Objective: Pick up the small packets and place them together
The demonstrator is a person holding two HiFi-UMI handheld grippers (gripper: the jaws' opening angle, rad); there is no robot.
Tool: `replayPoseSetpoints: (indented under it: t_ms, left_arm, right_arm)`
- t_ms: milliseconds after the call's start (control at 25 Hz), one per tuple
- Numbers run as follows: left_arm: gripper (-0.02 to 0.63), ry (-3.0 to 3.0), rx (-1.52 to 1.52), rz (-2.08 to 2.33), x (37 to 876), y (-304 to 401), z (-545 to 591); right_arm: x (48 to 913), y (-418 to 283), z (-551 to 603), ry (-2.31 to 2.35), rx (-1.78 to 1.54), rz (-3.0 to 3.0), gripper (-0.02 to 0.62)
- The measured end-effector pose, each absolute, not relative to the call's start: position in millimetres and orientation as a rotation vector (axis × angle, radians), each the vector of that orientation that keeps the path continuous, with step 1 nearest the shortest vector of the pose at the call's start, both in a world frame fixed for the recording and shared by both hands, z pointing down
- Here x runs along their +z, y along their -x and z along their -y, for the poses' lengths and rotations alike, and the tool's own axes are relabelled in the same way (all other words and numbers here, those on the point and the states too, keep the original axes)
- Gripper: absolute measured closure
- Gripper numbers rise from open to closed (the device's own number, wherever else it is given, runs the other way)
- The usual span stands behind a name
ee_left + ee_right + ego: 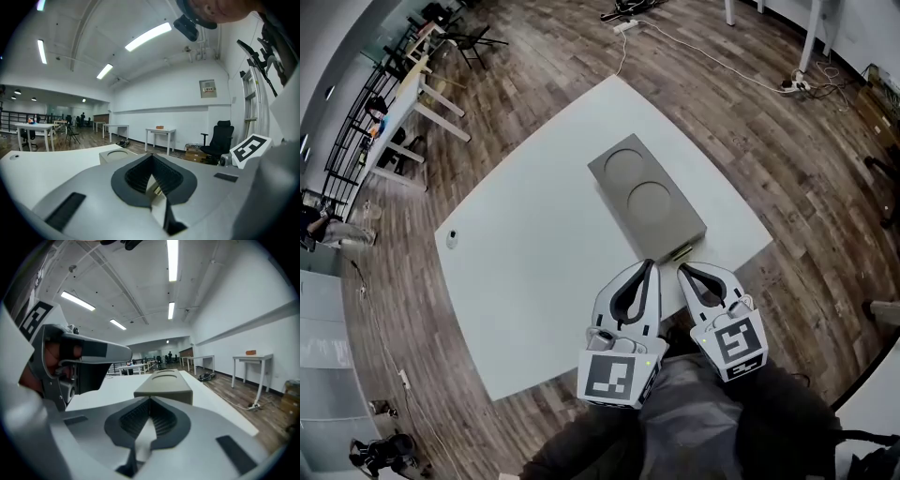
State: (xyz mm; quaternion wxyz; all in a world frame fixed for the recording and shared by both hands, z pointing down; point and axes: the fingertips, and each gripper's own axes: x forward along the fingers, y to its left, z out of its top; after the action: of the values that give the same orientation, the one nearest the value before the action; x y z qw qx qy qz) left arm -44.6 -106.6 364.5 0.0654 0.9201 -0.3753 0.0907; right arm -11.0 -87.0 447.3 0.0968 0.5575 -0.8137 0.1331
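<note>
A grey box with two round recesses in its top lies on the white table. At its near end something small and pale yellow shows; I cannot tell whether it is a packet. My left gripper and right gripper hover side by side just before that end, both shut and empty. In the left gripper view the shut jaws point past the box. The right gripper view has the box straight ahead of the closed tips.
A small dark-and-white object sits near the table's left edge. Wooden floor surrounds the table, with cables beyond its far corner. Other desks and chairs stand far left. A black office chair stands by the wall.
</note>
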Motion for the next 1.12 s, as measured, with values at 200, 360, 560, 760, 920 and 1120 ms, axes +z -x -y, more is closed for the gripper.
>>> replayPoseSetpoints:
  t_ms: [200, 360, 560, 760, 920, 1120]
  left_arm:
    - [0.603, -2.785, 0.276, 1.116, 373, 42, 112]
    - [0.603, -2.787, 0.281, 1.096, 378, 41, 115]
    - [0.603, -2.789, 0.281, 1.077, 376, 41, 121]
    - [0.603, -2.768, 0.286, 1.053, 380, 42, 125]
    - [0.603, -2.760, 0.276, 1.041, 375, 45, 127]
    - [0.603, -2.742, 0.271, 1.025, 374, 49, 129]
  right_arm:
    - [462, 3, 91, -1.678, 0.405, 2.367, 0.589]
    - [473, -4, 95, -1.717, 0.416, 2.286, 0.581]
    - [476, 0, 99, -1.707, 0.435, 2.231, 0.461]
    - [477, -1, 101, -1.701, 0.460, 2.156, 0.448]
    - [478, 2, 98, -1.682, 0.484, 2.106, 0.427]
    - [476, 3, 102, -1.697, 0.491, 2.081, 0.380]
